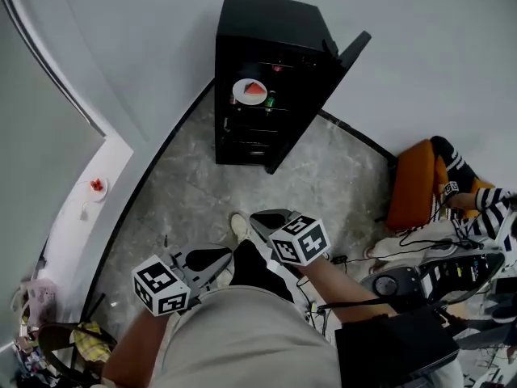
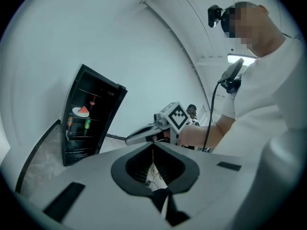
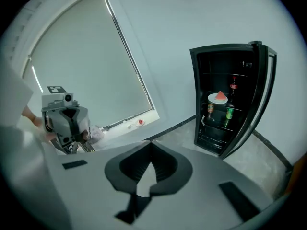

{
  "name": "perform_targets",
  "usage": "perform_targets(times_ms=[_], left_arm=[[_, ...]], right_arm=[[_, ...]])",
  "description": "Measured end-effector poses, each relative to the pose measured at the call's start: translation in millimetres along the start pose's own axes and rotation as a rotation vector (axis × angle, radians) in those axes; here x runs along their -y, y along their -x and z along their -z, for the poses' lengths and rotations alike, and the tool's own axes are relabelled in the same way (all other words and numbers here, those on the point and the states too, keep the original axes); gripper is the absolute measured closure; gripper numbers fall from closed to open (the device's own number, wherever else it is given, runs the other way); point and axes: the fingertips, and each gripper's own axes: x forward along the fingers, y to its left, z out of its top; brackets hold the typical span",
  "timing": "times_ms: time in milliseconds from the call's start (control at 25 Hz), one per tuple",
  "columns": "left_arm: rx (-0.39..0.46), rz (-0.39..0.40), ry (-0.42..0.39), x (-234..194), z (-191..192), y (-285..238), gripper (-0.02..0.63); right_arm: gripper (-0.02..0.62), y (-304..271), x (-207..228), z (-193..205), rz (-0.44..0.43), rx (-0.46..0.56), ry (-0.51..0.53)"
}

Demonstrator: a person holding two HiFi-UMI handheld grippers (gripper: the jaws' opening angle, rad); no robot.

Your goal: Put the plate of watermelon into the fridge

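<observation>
The black fridge [image 1: 258, 23] stands against the wall with its door [image 1: 349, 53] swung open to the right. A white plate with a red watermelon slice [image 1: 250, 91] rests on an upper shelf inside; the same plate [image 2: 81, 111] [image 3: 218, 98] shows in both gripper views. Both grippers hang low by my body, well short of the fridge. My left gripper [image 1: 226, 257] [image 2: 153, 145] is shut, tips touching, nothing between them. To its right, my right gripper [image 1: 257, 219] [image 3: 151, 145] is also shut and empty.
Bottles and cans [image 3: 229, 113] stand on the fridge shelves below the plate. A small dish with something red [image 1: 97, 186] sits on the white window sill at left. An orange chair [image 1: 414, 183], a seated person [image 1: 477, 200] and cables with gear [image 1: 420, 277] fill the floor at right.
</observation>
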Motion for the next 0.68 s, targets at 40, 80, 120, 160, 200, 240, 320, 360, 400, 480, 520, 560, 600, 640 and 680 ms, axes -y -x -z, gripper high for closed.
perform_targets(times_ms=[40,80,120,160,200,240,320,360,400,480,520,560,600,640,680], left_arm=[[0.005,-0.01,0.006,2,4,8,0.592],[0.009,-0.021,0.01,5,8,16,0.592],[0.013,-0.032,0.014,8,12,24,0.592],[0.019,-0.042,0.018,11,16,32,0.592],[0.024,-0.052,0.022,12,19,39,0.592],[0.029,-0.061,0.024,13,21,44,0.592],[0.034,-0.079,0.024,14,23,51,0.592],[0.037,-0.087,0.024,14,23,53,0.592],[0.04,-0.094,0.024,14,24,55,0.592],[0.043,-0.104,0.022,17,27,58,0.592],[0.043,-0.108,0.02,19,28,60,0.592],[0.042,-0.11,0.018,22,29,61,0.592],[0.042,-0.111,0.015,24,29,62,0.592],[0.041,-0.111,0.013,27,29,64,0.592],[0.041,-0.111,0.011,29,30,65,0.592]], right_arm=[[0.581,5,-9,3,-0.003,0.001,0.009],[0.581,9,-19,6,-0.006,0.0,0.021],[0.581,12,-29,11,-0.01,-0.004,0.036],[0.581,15,-38,14,-0.015,-0.007,0.049],[0.581,18,-47,17,-0.02,-0.009,0.06],[0.581,21,-53,19,-0.024,-0.01,0.07],[0.581,24,-61,19,-0.027,-0.009,0.096],[0.581,26,-64,18,-0.029,-0.007,0.108],[0.581,27,-68,18,-0.031,-0.004,0.117],[0.581,30,-75,18,-0.036,0.005,0.127],[0.581,33,-79,18,-0.036,0.008,0.131],[0.581,35,-83,18,-0.035,0.011,0.135],[0.581,38,-86,19,-0.033,0.013,0.141],[0.581,40,-89,19,-0.03,0.014,0.148],[0.581,43,-93,20,-0.027,0.015,0.155]])
